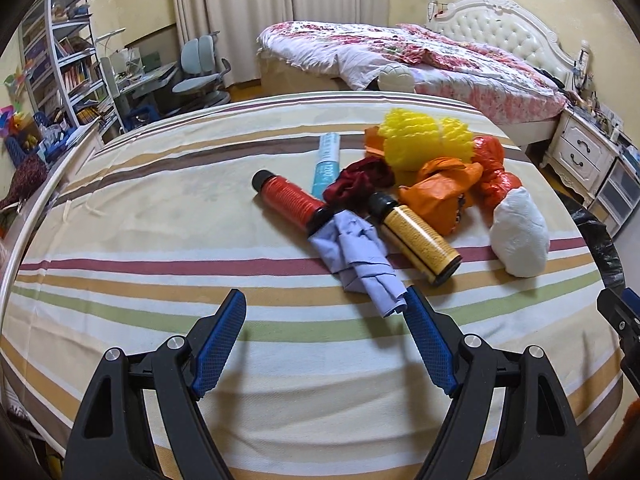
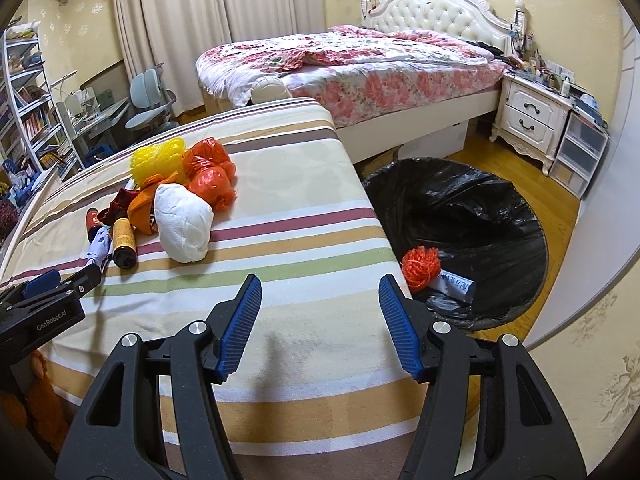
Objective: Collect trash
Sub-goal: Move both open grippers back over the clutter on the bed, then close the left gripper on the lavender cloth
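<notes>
On striped tbl: 2 bottles, 1 tube.

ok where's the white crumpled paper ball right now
The white crumpled paper ball lies on the striped tablecloth, at the pile's right edge, beside the orange plastic bags.

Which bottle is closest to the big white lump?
The yellow bottle. It lies right beside the white lump, while the red bottle sits farther off, past the purple cloth.
</notes>
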Demonstrator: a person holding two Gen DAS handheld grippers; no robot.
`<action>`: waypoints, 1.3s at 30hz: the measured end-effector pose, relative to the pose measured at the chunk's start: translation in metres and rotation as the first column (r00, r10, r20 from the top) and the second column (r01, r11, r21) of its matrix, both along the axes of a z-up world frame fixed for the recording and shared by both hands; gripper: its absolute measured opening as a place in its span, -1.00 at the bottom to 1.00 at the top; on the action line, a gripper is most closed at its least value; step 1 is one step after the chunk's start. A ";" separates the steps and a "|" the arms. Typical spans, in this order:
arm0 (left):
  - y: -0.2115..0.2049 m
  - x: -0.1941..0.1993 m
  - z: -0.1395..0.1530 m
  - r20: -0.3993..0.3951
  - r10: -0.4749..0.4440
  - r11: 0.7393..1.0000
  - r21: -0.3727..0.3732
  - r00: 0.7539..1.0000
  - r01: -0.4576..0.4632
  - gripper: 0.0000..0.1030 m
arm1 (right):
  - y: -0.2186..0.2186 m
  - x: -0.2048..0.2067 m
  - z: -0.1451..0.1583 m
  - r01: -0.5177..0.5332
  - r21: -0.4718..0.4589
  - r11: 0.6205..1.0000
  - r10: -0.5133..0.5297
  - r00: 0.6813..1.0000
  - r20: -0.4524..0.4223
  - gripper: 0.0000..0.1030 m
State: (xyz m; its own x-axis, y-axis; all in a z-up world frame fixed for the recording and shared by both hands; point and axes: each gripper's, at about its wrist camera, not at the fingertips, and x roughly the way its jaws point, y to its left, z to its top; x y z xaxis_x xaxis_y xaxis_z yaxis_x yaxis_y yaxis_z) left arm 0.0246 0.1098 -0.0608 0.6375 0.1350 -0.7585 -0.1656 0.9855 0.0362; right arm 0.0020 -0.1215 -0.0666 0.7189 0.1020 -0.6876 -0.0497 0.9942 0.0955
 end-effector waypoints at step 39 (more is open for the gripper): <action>0.027 -0.019 0.009 0.048 -0.081 0.993 -0.083 0.996 0.085 -0.67 | 0.083 0.021 0.012 -0.185 -0.036 0.982 0.185 0.983 0.014 0.16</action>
State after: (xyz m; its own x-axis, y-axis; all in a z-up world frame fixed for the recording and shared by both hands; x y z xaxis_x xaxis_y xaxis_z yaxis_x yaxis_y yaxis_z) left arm 0.0061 0.1366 -0.0518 0.6772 0.0165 -0.7356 -0.0829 0.9951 -0.0540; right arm 0.0232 -0.0385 -0.0548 0.7015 0.2105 -0.6809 -0.2343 0.9704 0.0587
